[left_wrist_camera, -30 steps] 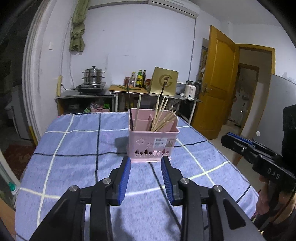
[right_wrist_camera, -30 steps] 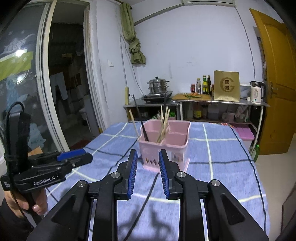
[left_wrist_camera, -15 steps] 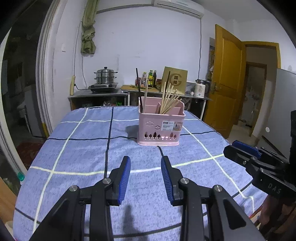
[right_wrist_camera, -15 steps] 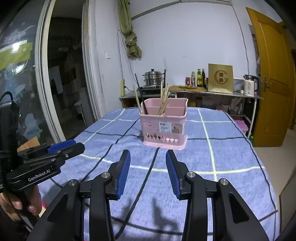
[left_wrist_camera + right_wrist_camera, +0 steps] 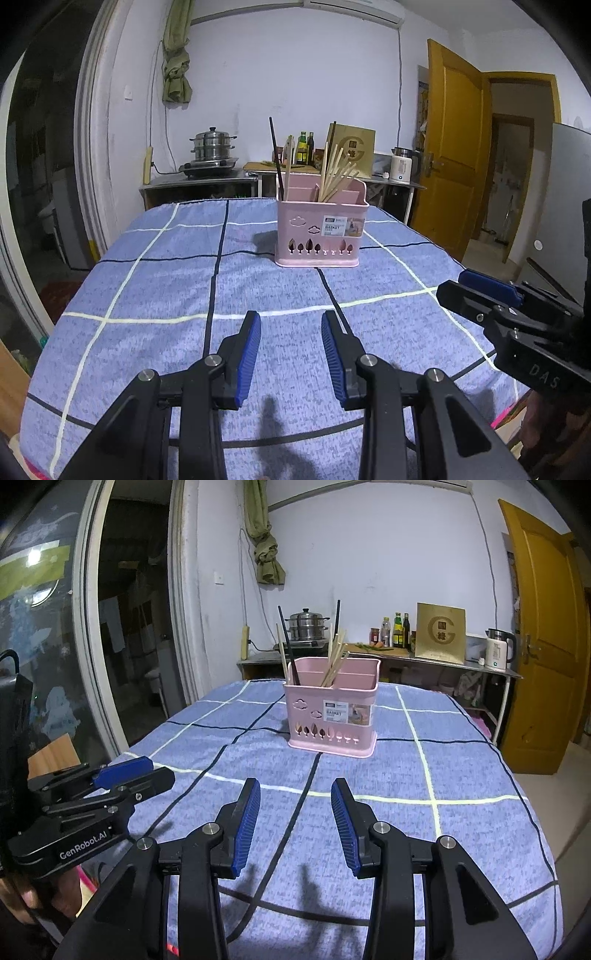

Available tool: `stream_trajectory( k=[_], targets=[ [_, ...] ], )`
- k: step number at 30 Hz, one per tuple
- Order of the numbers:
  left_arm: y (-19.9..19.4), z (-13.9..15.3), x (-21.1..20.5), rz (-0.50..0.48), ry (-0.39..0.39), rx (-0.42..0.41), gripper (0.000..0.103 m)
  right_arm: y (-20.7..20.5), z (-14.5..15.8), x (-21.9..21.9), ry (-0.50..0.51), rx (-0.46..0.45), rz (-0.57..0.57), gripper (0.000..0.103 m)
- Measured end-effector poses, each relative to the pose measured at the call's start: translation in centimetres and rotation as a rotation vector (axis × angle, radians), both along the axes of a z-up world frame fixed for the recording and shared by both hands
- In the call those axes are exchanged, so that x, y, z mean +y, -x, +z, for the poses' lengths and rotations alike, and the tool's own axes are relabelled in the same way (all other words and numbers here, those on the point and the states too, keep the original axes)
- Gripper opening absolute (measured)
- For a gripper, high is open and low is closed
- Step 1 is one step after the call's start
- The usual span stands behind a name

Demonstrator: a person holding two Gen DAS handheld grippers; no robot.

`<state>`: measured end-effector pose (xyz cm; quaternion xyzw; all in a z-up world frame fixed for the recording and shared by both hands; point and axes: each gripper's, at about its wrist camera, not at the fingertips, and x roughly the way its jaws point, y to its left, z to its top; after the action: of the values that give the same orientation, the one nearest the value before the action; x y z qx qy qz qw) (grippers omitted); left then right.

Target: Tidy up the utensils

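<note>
A table (image 5: pixel 155 332) fills the lower half of both views, covered to its edges by a blue cloth (image 5: pixel 461 812) crossed by thin white and black lines in a wide check. One thing stands directly on the cloth: a pink plastic basket (image 5: pixel 320 236), upright, a little above the middle of the frame and toward the far end of the table, with a paper label and a row of small cut-out shapes on its near wall. Pale wooden chopsticks (image 5: pixel 334 177) and a few dark ones (image 5: pixel 290 648) lean out of its compartments. The basket's shadow falls on the cloth at its left.
</note>
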<state>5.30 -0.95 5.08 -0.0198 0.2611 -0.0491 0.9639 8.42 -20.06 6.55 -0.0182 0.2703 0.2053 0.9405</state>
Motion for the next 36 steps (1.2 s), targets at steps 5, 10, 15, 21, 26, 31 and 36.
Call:
stream_trajectory(
  k=[5, 10, 15, 21, 26, 31, 36],
  targets=[
    [0.02, -0.28, 0.02, 0.008, -0.003, 0.006, 0.034, 0.0, -0.32, 0.04, 0.002, 0.005, -0.002, 0.041],
    [-0.01, -0.18, 0.02, 0.01, -0.001, 0.003, 0.034, -0.08, -0.33, -0.05, 0.001, 0.007, -0.002, 0.041],
    [0.16, -0.19, -0.05, 0.014, -0.006, 0.0, 0.034, -0.06, -0.35, -0.11, 0.001, 0.008, -0.002, 0.041],
    [0.23, -0.19, -0.22, 0.013, -0.007, 0.0, 0.034, -0.14, -0.38, -0.12, -0.002, 0.011, -0.003, 0.041],
    [0.23, -0.2, -0.26, 0.011, -0.003, 0.003, 0.034, -0.15, -0.37, -0.12, -0.002, 0.012, -0.002, 0.041],
    [0.19, -0.42, -0.22, 0.012, 0.005, 0.012, 0.034, -0.16, -0.4, -0.19, -0.003, 0.013, -0.002, 0.041],
    [0.19, -0.5, -0.17, 0.011, 0.007, 0.014, 0.034, -0.11, -0.47, -0.22, -0.005, 0.015, -0.004, 0.041]
  ],
)
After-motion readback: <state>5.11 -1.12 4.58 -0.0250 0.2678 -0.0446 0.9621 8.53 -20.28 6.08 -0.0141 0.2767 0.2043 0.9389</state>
